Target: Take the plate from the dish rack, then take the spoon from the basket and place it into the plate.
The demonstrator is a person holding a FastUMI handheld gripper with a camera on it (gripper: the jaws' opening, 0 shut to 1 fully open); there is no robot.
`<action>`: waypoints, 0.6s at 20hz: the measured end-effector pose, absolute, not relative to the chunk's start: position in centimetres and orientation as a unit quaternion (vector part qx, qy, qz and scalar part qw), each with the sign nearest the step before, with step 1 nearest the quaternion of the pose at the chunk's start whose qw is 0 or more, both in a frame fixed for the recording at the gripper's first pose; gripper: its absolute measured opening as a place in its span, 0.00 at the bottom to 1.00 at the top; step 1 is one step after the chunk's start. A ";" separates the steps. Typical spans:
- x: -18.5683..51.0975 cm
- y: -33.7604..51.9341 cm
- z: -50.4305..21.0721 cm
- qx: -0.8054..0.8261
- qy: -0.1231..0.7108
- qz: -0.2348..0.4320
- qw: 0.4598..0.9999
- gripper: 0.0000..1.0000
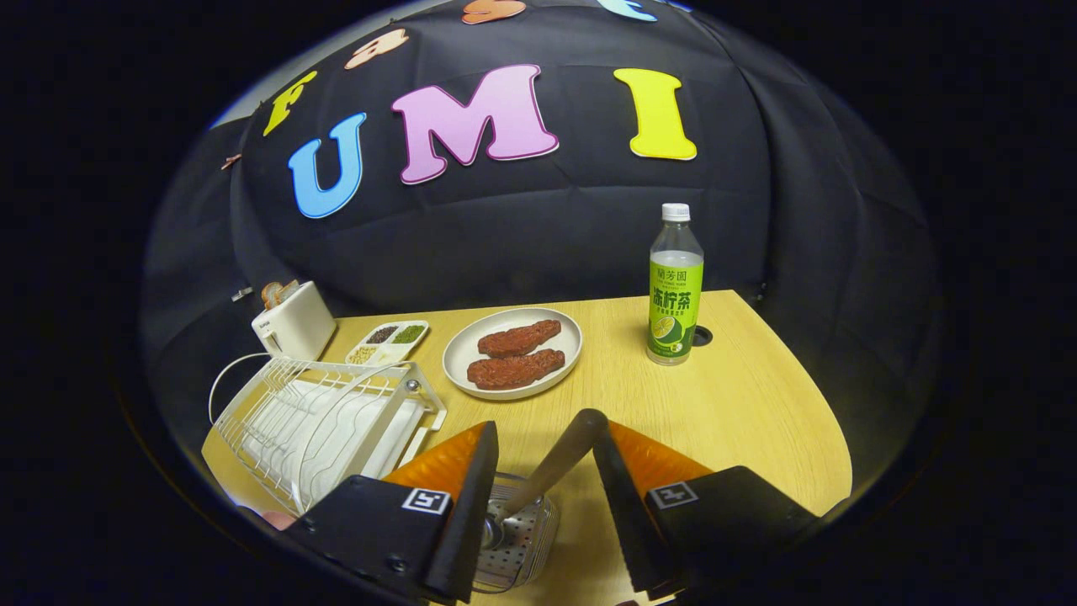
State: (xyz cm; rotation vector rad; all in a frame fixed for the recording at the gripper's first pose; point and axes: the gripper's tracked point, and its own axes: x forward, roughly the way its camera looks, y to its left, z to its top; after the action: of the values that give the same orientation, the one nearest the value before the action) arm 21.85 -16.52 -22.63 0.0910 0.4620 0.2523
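We find few legible markings. The bottle (676,286) carries a green label (675,310) with large printed characters and a lime picture. The toaster (294,324) bears a small dark mark on its front, possibly a brand name, too small for us to read. Each housing of the gripper (543,429) carries one square black-and-white coded marker (425,501), with no letters or numbers. We note the fingers stand apart, with the spoon (551,467) handle between them.
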 end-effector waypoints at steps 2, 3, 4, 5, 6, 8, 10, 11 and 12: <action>21.8 -16.5 -22.7 0.032 0.227 0.126 0.965 0.54; 21.8 -16.6 -22.7 0.026 0.226 0.125 0.966 0.41; 21.8 -16.5 -22.7 0.025 0.226 0.124 0.966 0.38; 21.9 -16.2 -22.8 0.030 0.227 0.126 0.965 0.35; 21.5 -15.9 -22.3 0.038 0.228 0.131 0.964 0.32; 21.3 -15.2 -21.9 0.048 0.226 0.138 0.963 0.24; 21.6 -15.2 -21.3 0.040 0.218 0.129 0.967 0.17; 21.4 -15.3 -20.8 0.030 0.211 0.130 0.968 0.12; 21.1 -14.8 -20.5 0.024 0.208 0.134 0.969 0.10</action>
State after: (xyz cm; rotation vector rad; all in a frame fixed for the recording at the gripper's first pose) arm 21.09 -14.80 -20.53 0.0487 0.4194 0.2703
